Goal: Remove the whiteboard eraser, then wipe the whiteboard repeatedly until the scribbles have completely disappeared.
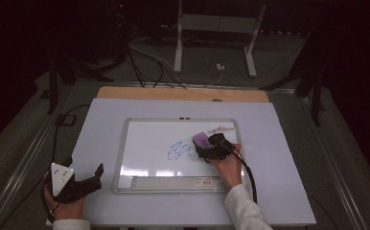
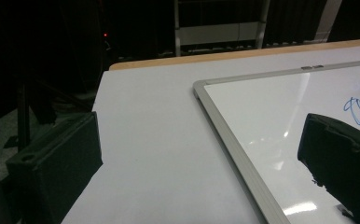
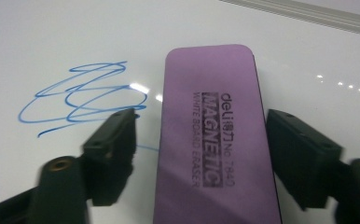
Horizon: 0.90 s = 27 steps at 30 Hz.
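A whiteboard with a grey frame lies on the white tabletop, and a blue scribble marks its middle. A purple magnetic eraser lies flat on the board just right of the scribble. My right gripper straddles the eraser. In the right gripper view the eraser lies between the jaws with a gap at the left pad, beside the scribble, so the gripper is open. My left gripper rests at the near left, off the board, open and empty.
The board's bottom tray runs along its near edge. The table's wooden back edge shows beyond the white cover. Cables and a metal stand sit on the dark floor behind. The board's corner lies close to the left gripper.
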Motion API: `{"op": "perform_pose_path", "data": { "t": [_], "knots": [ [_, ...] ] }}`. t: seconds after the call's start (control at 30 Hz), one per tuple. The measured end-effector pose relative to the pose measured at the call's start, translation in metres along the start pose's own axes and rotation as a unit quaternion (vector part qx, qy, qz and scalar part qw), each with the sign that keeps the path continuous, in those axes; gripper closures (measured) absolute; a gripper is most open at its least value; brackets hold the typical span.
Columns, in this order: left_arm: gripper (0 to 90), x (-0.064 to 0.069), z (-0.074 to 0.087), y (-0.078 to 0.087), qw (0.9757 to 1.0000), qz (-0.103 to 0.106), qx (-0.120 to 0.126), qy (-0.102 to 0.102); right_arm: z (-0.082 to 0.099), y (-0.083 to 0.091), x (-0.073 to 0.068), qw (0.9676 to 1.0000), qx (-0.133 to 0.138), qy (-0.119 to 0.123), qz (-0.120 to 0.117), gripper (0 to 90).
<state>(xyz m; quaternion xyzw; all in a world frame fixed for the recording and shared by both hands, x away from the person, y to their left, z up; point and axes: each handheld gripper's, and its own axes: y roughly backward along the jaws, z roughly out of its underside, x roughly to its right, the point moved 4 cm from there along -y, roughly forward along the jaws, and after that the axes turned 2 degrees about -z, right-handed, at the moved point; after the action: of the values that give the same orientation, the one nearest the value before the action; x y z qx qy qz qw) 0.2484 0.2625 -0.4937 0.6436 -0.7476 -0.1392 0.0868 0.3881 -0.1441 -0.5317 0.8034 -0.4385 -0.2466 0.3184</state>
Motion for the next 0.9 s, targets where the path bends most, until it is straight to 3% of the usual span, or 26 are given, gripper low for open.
{"op": "perform_pose_path", "data": {
  "t": [0.47,0.77,0.9],
  "knots": [
    [0.4,0.0,0.0,0.001,1.0,-0.002,0.001,0.001,0.0,-0.001,-0.001,0.9999,-0.009,-0.004,0.009,41.0],
    [0.4,0.0,0.0,0.001,1.0,-0.003,0.0,0.002,-0.003,-0.001,0.012,0.9991,-0.011,-0.024,0.034,41.1],
    [0.4,0.0,0.0,0.0,1.0,-0.003,0.0,0.001,-0.002,-0.001,0.01,0.9989,-0.009,-0.025,0.039,41.2]
  ]
}}
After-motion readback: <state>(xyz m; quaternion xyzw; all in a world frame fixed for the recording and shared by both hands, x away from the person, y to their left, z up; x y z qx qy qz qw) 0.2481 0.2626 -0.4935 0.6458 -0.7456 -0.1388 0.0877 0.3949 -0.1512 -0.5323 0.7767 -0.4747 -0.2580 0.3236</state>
